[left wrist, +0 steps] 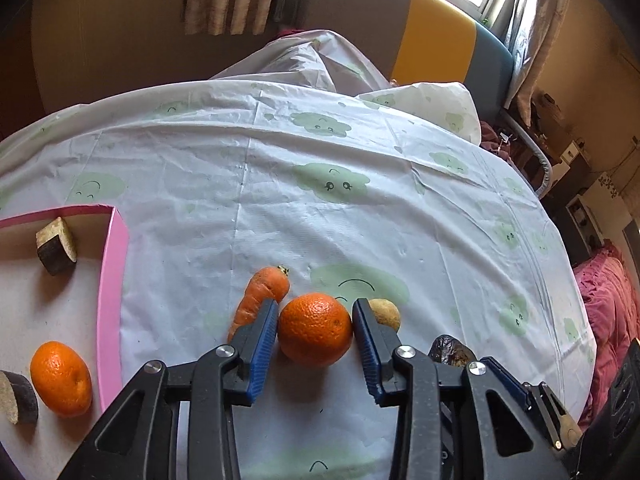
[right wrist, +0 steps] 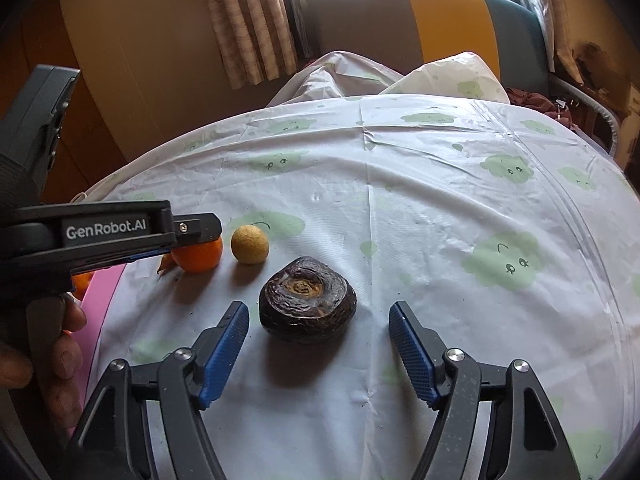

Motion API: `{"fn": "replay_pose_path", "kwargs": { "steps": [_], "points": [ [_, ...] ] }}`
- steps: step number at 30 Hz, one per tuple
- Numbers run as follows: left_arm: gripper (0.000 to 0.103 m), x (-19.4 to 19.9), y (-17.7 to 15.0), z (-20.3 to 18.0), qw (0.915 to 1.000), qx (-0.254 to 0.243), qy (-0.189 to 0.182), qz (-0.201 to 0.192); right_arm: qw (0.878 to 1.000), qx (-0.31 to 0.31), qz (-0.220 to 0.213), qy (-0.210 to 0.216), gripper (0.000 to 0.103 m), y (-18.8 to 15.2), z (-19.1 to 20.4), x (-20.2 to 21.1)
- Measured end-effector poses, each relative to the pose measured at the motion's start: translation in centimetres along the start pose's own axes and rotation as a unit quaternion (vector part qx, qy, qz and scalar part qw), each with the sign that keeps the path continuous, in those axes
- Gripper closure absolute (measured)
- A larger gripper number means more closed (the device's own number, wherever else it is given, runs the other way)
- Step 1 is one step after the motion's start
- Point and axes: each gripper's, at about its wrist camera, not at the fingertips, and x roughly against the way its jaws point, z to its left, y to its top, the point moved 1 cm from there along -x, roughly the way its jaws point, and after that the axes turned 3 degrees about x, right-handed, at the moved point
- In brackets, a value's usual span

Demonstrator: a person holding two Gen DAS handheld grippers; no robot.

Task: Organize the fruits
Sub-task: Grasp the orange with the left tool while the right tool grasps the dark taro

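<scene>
Left wrist view shows the left gripper [left wrist: 315, 334] pinching an orange [left wrist: 315, 329] on the tablecloth [left wrist: 360, 208], ready to lift into the pink tray [left wrist: 114, 272], while the right gripper [right wrist: 319, 334] stands spread around a dark shrivelled fruit [right wrist: 307, 300].

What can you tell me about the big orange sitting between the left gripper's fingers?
The orange is round, bright, with dimpled peel and no visible damage. It rests on the tablecloth, outside the pink tray, framed by the left gripper, whose blue pads sit at its sides. Whether they press it is unclear. A carrot lies close on one side, a small yellowish fruit on the other.
</scene>
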Motion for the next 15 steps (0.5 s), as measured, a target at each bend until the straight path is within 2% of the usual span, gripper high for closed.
{"fn": "replay_pose_path", "kwargs": {
  "steps": [5,11,13,15],
  "points": [
    [0.066,1.9,-1.3,0.9,0.9999,0.001,-0.01,-0.005,1.0,-0.002,-0.002,0.003,0.03,0.0,-0.1,0.0],
    [0.066,4.4,-6.0,0.5,0.9991,-0.041,0.004,-0.012,1.0,-0.003,0.001,0.003,0.03,0.1,0.0,0.0],
    [0.066,4.8,-7.2,0.0,0.9972,-0.065,0.014,-0.036,1.0,-0.003,0.002,0.005,0.029,0.1,-0.1,-0.1],
    [0.065,4.8,-7.5,-0.2,0.9964,-0.071,0.019,-0.044,1.0,-0.003,0.004,0.005,0.029,0.3,0.0,-0.1]
  ]
}}
